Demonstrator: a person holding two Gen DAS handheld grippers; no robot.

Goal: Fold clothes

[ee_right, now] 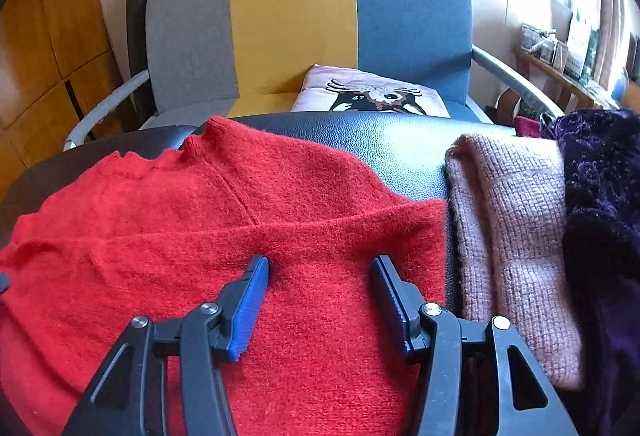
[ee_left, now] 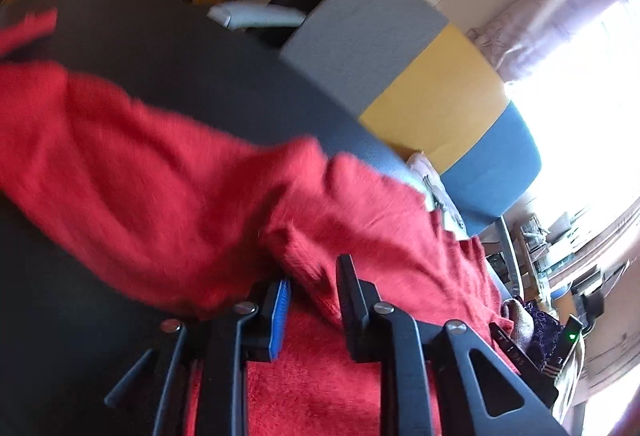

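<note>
A fuzzy red sweater (ee_right: 248, 220) lies on a black leather table (ee_right: 400, 144). One part is folded across its body, leaving a fold edge above my right gripper. My right gripper (ee_right: 320, 268) is open and hovers just over the sweater, holding nothing. In the left wrist view the red sweater (ee_left: 168, 188) is bunched and blurred by motion. My left gripper (ee_left: 314, 280) has a thick fold of the red knit between its fingers, lifted off the black table (ee_left: 192, 60).
A folded pink knit (ee_right: 508, 236) and a dark purple garment (ee_right: 600, 204) lie at the table's right. Behind the table stands a grey, yellow and blue armchair (ee_right: 292, 12) with a pink cushion (ee_right: 372, 96). Wooden cabinets (ee_right: 48, 36) are at left.
</note>
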